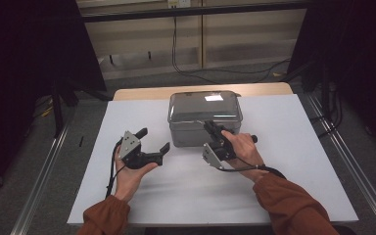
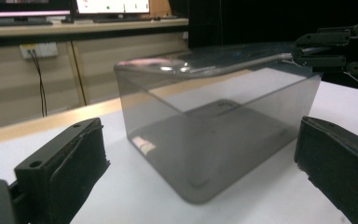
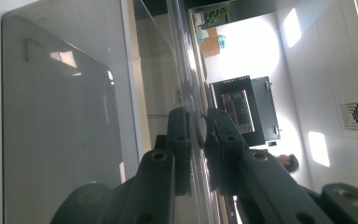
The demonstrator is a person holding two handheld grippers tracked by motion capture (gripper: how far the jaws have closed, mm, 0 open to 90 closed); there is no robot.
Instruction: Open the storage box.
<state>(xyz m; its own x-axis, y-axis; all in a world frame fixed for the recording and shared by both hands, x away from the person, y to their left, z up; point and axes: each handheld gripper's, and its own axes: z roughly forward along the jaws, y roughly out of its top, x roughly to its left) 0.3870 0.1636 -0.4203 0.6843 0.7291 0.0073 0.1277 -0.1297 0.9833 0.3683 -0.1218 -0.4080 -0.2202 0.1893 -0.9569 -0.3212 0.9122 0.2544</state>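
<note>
Standing at the far middle of a white table (image 1: 284, 161), one smoky transparent box (image 1: 204, 122) wears its single clear lid (image 1: 203, 105), whose near edge is pinched between the clenched jaws of the right gripper (image 1: 214, 131). Its jaws spread wide and grasping nothing, the left gripper (image 1: 152, 140) rests on the tabletop just left of the box, which the left gripper view frames between its two black pads (image 2: 77, 161) without contact, box and jaws plainly apart.
</note>
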